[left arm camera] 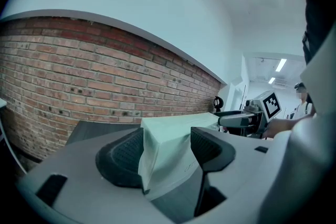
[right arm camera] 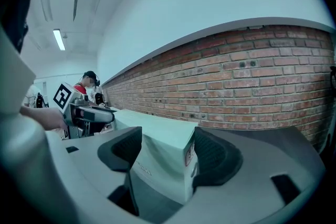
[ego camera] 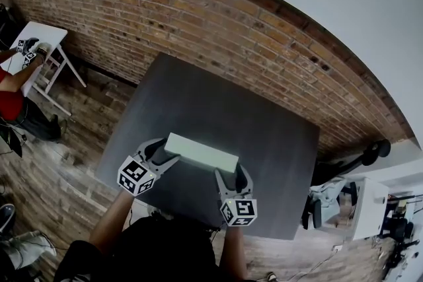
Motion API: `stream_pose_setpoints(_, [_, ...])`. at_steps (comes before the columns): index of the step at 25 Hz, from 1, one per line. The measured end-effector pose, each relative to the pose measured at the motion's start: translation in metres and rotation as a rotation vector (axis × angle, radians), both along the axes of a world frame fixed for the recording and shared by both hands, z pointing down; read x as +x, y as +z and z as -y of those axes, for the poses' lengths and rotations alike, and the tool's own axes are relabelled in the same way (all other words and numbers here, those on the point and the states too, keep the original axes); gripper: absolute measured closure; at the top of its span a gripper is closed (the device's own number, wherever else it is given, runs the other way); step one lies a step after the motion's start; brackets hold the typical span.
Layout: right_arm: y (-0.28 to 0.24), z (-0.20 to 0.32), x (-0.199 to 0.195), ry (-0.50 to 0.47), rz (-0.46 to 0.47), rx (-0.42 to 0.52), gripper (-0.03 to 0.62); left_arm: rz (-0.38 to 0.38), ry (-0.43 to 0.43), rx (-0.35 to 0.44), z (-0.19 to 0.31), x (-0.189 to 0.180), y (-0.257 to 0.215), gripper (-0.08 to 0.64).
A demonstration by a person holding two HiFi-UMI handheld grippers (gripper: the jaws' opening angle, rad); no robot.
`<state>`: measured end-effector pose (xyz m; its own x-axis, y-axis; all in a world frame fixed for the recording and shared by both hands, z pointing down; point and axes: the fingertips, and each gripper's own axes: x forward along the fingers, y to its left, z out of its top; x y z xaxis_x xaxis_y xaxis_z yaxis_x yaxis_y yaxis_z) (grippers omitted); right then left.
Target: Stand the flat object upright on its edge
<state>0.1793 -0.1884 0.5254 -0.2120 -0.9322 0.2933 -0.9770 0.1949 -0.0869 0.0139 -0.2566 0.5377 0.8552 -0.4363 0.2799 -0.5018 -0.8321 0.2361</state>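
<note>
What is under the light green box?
The dark grey square table lies beneath the pale green flat cardboard box, which the left gripper and right gripper each clamp at one end. Whether its bottom edge touches the table is hidden by the box itself.
</note>
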Motion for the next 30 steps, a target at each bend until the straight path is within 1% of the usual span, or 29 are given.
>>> stream_pose_setpoints(12, [-0.024,-0.012,0.000,0.019,-0.027,0.062,0.288,-0.028,-0.021,0.022,-0.008,-0.007,-0.013,0.287])
stream_pose_setpoints(17, [-0.041,-0.026,-0.004,0.054,-0.038,0.114,0.291,-0.059,-0.079,0.063,-0.017,-0.022,-0.029,0.288])
stream_pose_setpoints(18, [-0.044,-0.030,-0.006,0.064,-0.038,0.127,0.300,-0.069,-0.092,0.072,-0.021,-0.025,-0.033,0.288])
stream_pose_setpoints(20, [-0.049,-0.038,-0.010,0.084,-0.035,0.150,0.356,-0.085,-0.110,0.088,-0.031,-0.030,-0.040,0.304])
stream_pose_setpoints(21, [-0.051,-0.042,-0.013,0.091,-0.031,0.158,0.385,-0.092,-0.115,0.094,-0.037,-0.031,-0.042,0.321])
stream_pose_setpoints(25, [-0.053,-0.055,-0.026,0.097,-0.005,0.168,0.462,-0.109,-0.132,0.107,-0.059,-0.030,-0.045,0.410])
stream_pose_setpoints(28, [-0.053,-0.064,-0.038,0.101,0.011,0.171,0.502,-0.119,-0.126,0.102,-0.076,-0.030,-0.042,0.480])
stream_pose_setpoints(30, [-0.053,-0.070,-0.046,0.108,0.011,0.168,0.511,-0.120,-0.107,0.093,-0.088,-0.030,-0.040,0.497])
